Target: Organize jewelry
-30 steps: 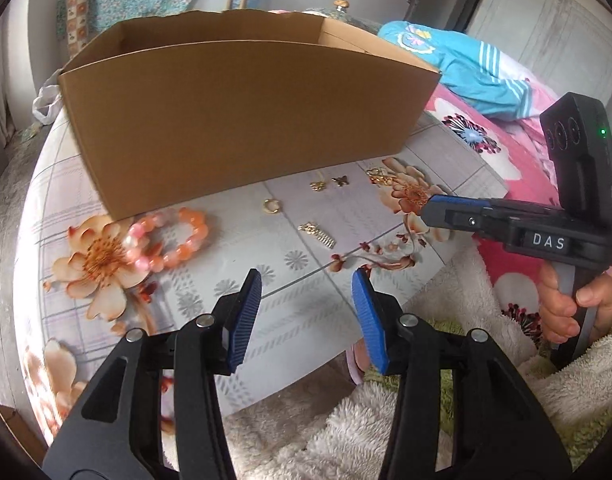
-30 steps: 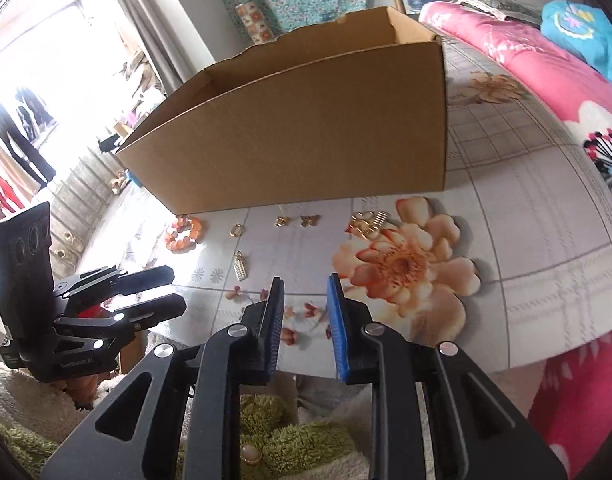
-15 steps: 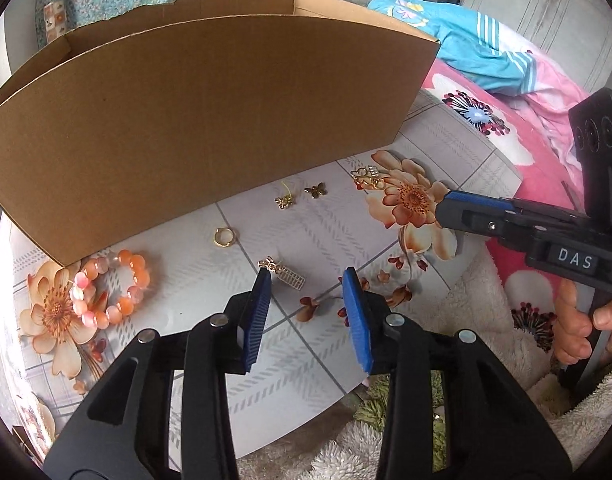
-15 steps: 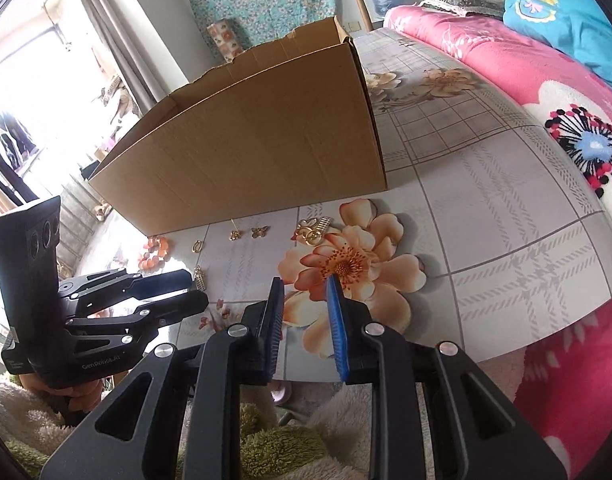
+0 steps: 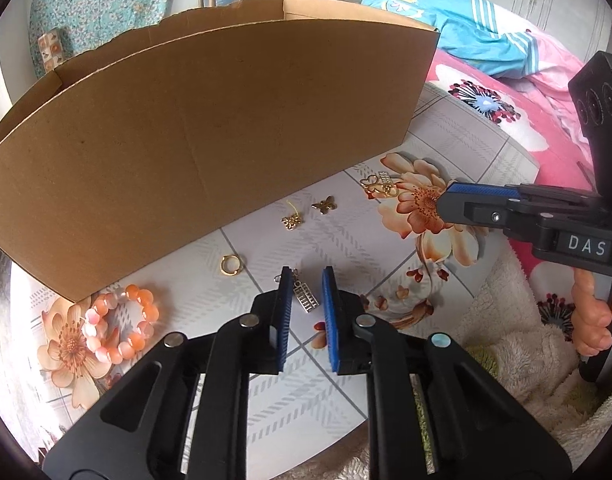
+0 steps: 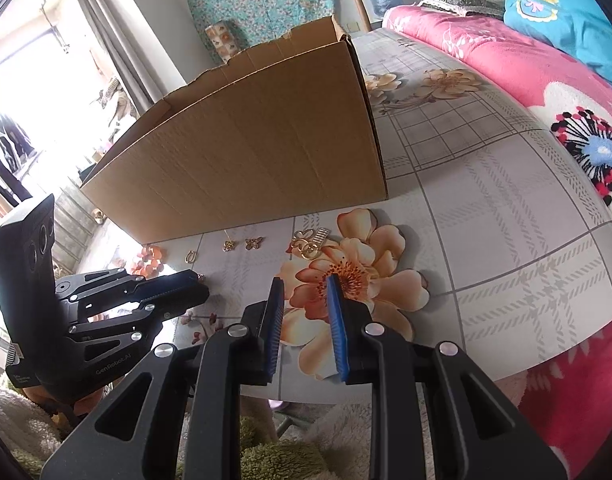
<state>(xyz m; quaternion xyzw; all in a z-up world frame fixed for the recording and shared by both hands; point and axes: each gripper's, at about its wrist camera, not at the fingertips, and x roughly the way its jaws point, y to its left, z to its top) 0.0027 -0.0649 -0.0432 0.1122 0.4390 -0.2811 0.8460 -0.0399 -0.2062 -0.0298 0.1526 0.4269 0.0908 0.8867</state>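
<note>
Gold trinkets lie scattered on the floral table [image 5: 458, 148] in front of a cardboard box [image 5: 210, 136] filling the upper half of the left wrist view. At lower centre, the left gripper [image 5: 306, 296] has its blue pads slightly spread around a small abacus charm [image 5: 305, 295], not yet pinching it. A gold ring [image 5: 228, 265] and an orange bead bracelet [image 5: 120, 324] sit to its left; a knot charm [image 5: 292, 221], a butterfly charm [image 5: 324, 205] and a gold cluster [image 5: 380, 185] lie above it. The right gripper [image 6: 304, 300], jaws parted and holding nothing, hovers over a printed flower at the centre of its own view.
</note>
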